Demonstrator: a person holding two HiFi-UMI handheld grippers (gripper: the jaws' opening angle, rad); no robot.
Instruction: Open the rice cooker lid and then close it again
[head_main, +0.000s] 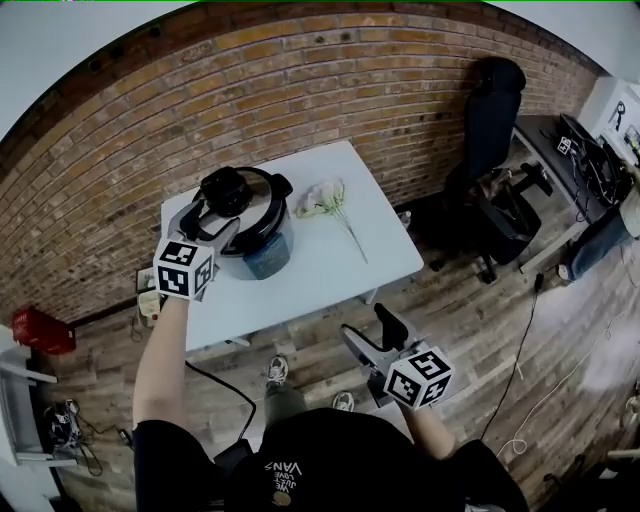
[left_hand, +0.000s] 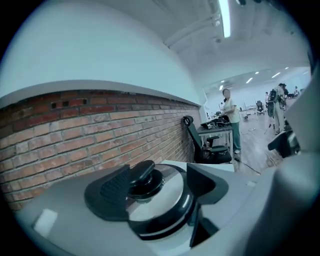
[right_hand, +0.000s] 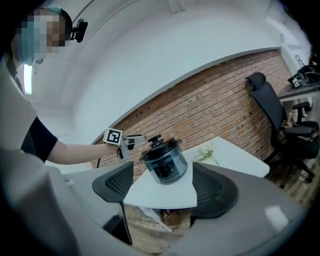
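The rice cooker (head_main: 255, 240), dark blue with a black lid (head_main: 240, 195) that lies closed, stands at the back left of the white table (head_main: 330, 270). My left gripper (head_main: 215, 218) hovers at the lid's left side at knob height. In the left gripper view its open jaws (left_hand: 157, 180) frame the black knob (left_hand: 142, 177), and the pads do not press on it. The right gripper view shows the cooker (right_hand: 165, 162) and the left gripper (right_hand: 137, 139) just left of the knob. My right gripper (head_main: 368, 325) hangs open and empty over the floor, in front of the table.
A bunch of pale flowers (head_main: 322, 198) lies on the table right of the cooker. A brick wall runs behind. A black office chair (head_main: 490, 150) and a cluttered desk (head_main: 570, 140) stand to the right. A red box (head_main: 40, 330) sits on the floor at the left.
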